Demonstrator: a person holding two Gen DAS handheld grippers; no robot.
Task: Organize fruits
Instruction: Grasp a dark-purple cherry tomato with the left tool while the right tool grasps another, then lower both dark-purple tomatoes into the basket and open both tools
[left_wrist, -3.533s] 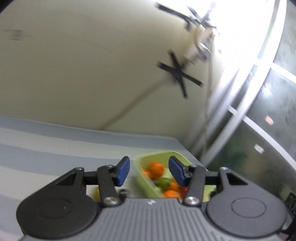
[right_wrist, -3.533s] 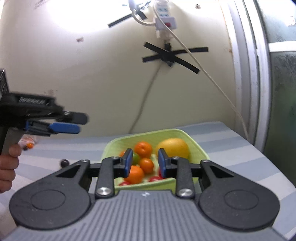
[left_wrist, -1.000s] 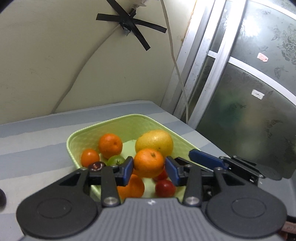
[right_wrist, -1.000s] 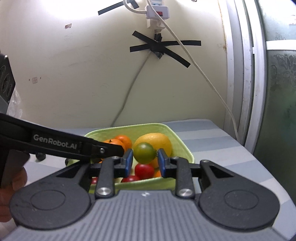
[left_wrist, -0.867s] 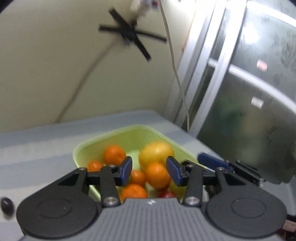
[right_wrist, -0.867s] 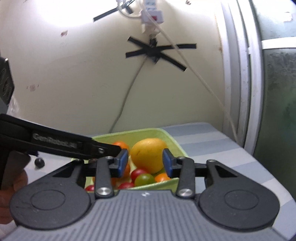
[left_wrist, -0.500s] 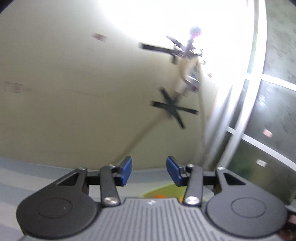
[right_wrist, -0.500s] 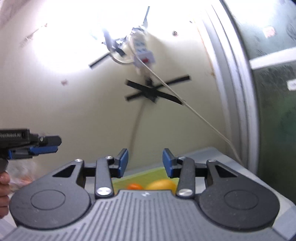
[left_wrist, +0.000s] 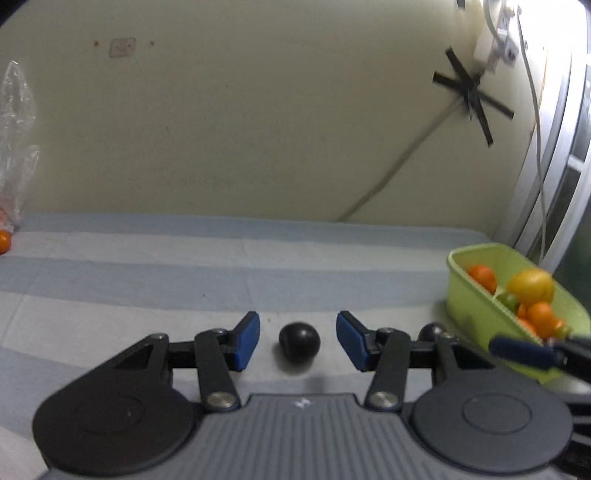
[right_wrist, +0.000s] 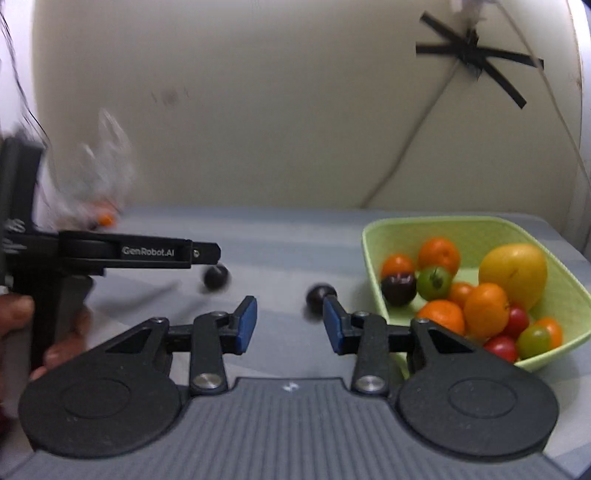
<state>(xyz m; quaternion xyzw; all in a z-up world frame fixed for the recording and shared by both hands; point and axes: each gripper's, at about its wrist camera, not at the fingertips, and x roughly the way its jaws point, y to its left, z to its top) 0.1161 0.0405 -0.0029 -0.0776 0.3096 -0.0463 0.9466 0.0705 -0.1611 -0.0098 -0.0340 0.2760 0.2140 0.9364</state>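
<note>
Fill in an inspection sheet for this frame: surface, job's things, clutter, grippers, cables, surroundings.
Surface: striped grey-blue cloth.
Job's things: green basket holds oranges, tomatoes, a large yellow fruit and a dark plum; two dark plums lie loose on the cloth.
Clutter: clear plastic bag by the wall, an orange fruit beside it.
Grippers: left gripper open, framing a loose plum; right gripper open, empty.
Cables: cord taped to the wall with black tape.
Surroundings: cream wall, window frame.

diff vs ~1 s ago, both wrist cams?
Both grippers dropped their fruit into the green basket and swung away left. Left gripper now frames a dark fruit on the cloth, jaws just opening, nothing gripped. Right gripper is open, empty. Basket itself unmoved.
</note>
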